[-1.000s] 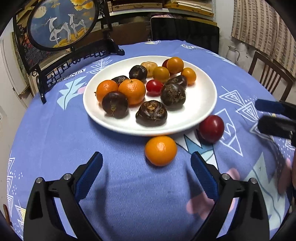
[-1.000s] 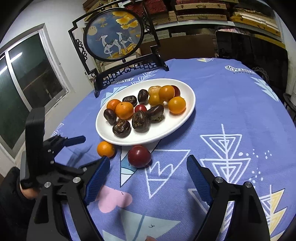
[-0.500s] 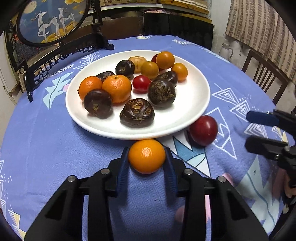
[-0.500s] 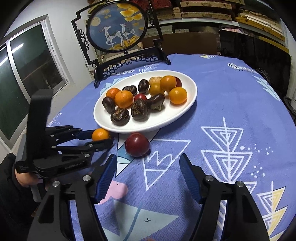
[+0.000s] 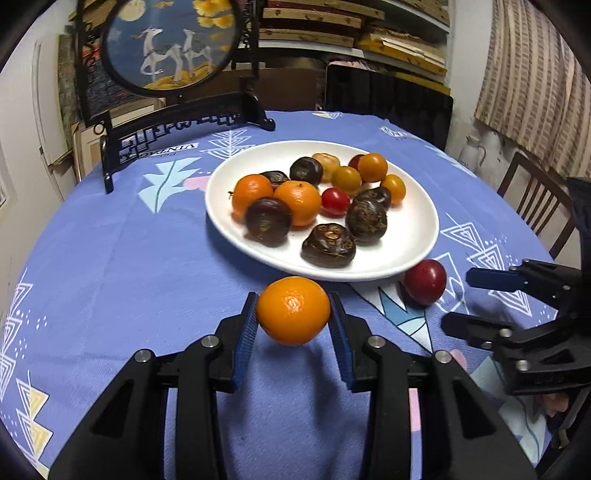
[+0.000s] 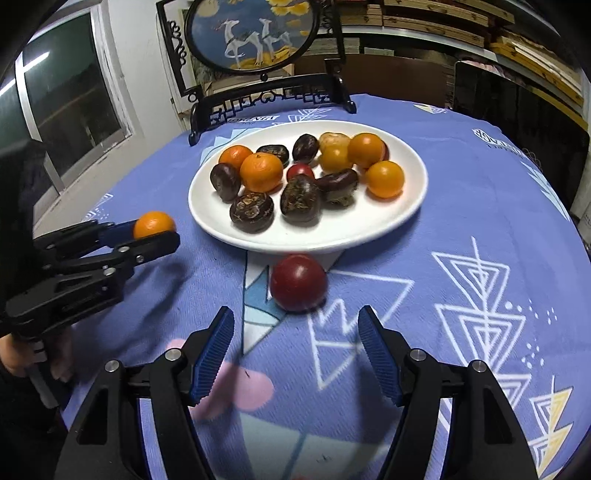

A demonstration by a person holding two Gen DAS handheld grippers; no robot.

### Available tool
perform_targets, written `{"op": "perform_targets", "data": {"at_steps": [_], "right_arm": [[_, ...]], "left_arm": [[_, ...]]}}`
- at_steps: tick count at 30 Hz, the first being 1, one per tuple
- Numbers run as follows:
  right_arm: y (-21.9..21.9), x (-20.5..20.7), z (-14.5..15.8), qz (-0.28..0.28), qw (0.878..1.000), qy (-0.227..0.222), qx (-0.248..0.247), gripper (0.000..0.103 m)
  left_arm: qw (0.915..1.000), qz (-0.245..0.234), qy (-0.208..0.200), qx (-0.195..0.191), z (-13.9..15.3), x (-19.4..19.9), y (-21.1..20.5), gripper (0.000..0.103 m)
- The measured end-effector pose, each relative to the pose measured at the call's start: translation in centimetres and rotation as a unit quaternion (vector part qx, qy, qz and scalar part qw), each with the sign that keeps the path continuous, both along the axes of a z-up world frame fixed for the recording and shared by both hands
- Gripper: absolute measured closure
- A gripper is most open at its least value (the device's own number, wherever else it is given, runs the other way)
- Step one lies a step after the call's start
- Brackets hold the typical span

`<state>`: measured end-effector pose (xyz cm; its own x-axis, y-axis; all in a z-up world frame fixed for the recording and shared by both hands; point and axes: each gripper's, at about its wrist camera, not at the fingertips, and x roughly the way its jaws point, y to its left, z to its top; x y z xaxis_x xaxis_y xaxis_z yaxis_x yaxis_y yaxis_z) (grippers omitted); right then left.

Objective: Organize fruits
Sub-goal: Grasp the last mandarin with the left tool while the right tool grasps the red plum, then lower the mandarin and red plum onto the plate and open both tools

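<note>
While clamped, the tangerine (image 5: 293, 311) fills the left gripper (image 5: 293, 334).

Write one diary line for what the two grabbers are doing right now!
left gripper: shut on tangerine, lifted | right gripper: open, behind red plum | plum: on tablecloth beside plate

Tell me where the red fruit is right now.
In the right wrist view the red fruit sits on the cloth, just in front of the plate's near rim and just ahead of the open right tongs.

You're in a home dining room: clothed round table (image 5: 110, 258), wooden chair (image 5: 535, 206), curtain (image 5: 535, 85), deer screen (image 6: 255, 33)
</note>
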<state>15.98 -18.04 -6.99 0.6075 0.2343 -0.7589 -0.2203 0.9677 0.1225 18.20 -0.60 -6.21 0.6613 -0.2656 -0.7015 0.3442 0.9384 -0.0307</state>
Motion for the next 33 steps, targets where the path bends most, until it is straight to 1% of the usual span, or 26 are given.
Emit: {"op": "perform_targets", "data": {"at_steps": [4, 6, 7, 8, 9, 10, 13, 17, 20, 26, 30, 33], "right_arm": [[0.9, 1.3, -0.3, -0.011, 1.0, 0.007, -0.001, 0.033], [1.3, 1.7, -0.6, -0.018, 1.0, 0.011, -0.01, 0.033], [1.6, 2.0, -0.8, -0.02, 1.0, 0.013, -0.018, 0.037], [1.8, 2.2, -1.0, -0.024, 0.999, 0.017, -0.025, 0.048], [1.8, 2.2, -1.1, -0.031, 0.999, 0.017, -0.033, 0.063], [1.6, 2.3, -1.2, -0.034, 0.999, 0.016, -0.031, 0.065], [0.8, 2.0, -1.1, -0.032, 0.999, 0.017, -0.008, 0.065], [0.6, 1.0, -1.0, -0.02, 1.0, 0.014, -0.005, 0.065], [0.1, -0.2, -0.6, -0.013, 1.0, 0.011, 0.009, 0.065], [-2.5, -2.0, 0.6, -0.022, 0.999, -0.003, 0.033, 0.065], [-4.1, -1.7, 1.7, -0.033, 0.998, -0.009, 0.048, 0.065], [-4.6, -0.3, 3.8, -0.031, 0.997, -0.023, 0.067, 0.065]], "left_arm": [[0.9999, 0.004, -0.001, -0.012, 0.1, -0.1, 0.7, 0.066], [0.9998, 0.006, -0.002, -0.017, 0.1, -0.1, 0.9, 0.066], [0.9998, 0.007, -0.002, -0.021, 0.2, 0.0, 1.0, 0.066], [0.9997, 0.008, -0.002, -0.024, 0.2, 0.0, 1.1, 0.066], [0.9996, 0.009, -0.001, -0.027, 0.1, 0.0, 1.2, 0.066], [0.9995, 0.009, 0.002, -0.031, 0.1, 0.1, 1.4, 0.066], [0.9994, 0.006, 0.004, -0.032, 0.0, 0.2, 1.3, 0.066], [0.9995, 0.004, 0.002, -0.032, 0.0, 0.2, 1.3, 0.066], [0.9993, 0.002, 0.002, -0.036, 0.0, 0.1, 1.4, 0.066], [0.9991, -0.015, 0.002, -0.039, 0.6, -0.4, 1.4, 0.066], [0.9989, -0.024, -0.002, -0.04, 1.5, -0.3, 1.1, 0.066], [0.999, -0.033, -0.009, -0.028, 2.6, 0.8, 0.2, 0.066]]}}
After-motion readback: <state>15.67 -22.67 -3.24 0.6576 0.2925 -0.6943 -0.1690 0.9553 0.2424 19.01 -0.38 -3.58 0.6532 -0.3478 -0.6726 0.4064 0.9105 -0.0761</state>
